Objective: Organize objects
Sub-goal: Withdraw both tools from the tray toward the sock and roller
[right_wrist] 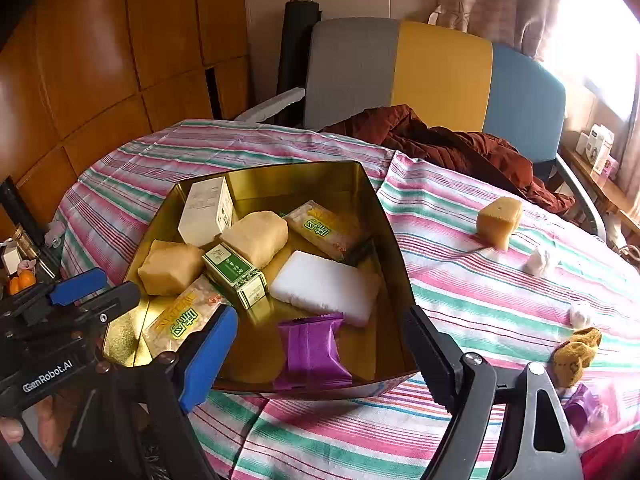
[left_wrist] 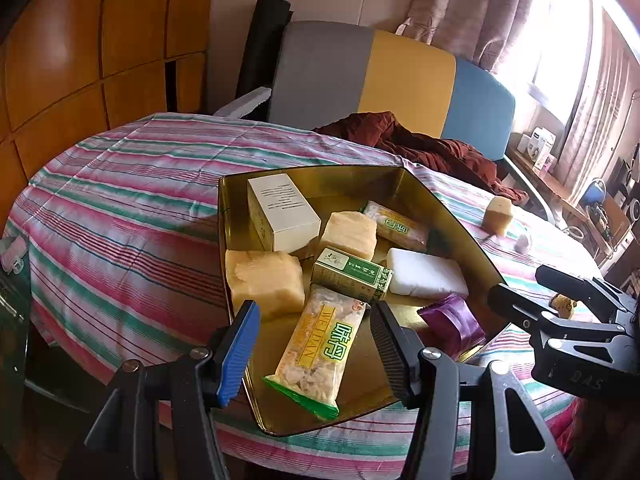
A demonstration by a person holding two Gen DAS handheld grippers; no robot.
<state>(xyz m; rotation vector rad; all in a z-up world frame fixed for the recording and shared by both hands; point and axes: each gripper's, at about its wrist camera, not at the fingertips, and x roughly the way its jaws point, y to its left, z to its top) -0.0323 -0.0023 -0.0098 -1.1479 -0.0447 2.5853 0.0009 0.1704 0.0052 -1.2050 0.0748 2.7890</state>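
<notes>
A gold tin tray (left_wrist: pixel 280 420) (right_wrist: pixel 352 176) on the striped tablecloth holds a white box (left_wrist: pixel 282 210), two tan blocks (left_wrist: pixel 264 284), a green box (left_wrist: pixel 352 274), a white slab (left_wrist: pixel 424 272), snack bars (left_wrist: pixel 316 352) and a purple packet (right_wrist: pixel 312 350). My left gripper (left_wrist: pixel 316 354) is open, its jaws either side of the near snack bar, above it. My right gripper (right_wrist: pixel 320 354) is open over the purple packet at the tray's near edge. A tan block (right_wrist: pixel 498 216), small white bits (right_wrist: pixel 540 262) and a brown crumbly piece (right_wrist: pixel 574 356) lie on the cloth to the right.
A grey, yellow and blue chair (right_wrist: pixel 436 68) stands behind the table with a dark red garment (right_wrist: pixel 460 144) spilling onto the table. Wooden panels (left_wrist: pixel 80 40) are at the left. The table edge is close below both grippers.
</notes>
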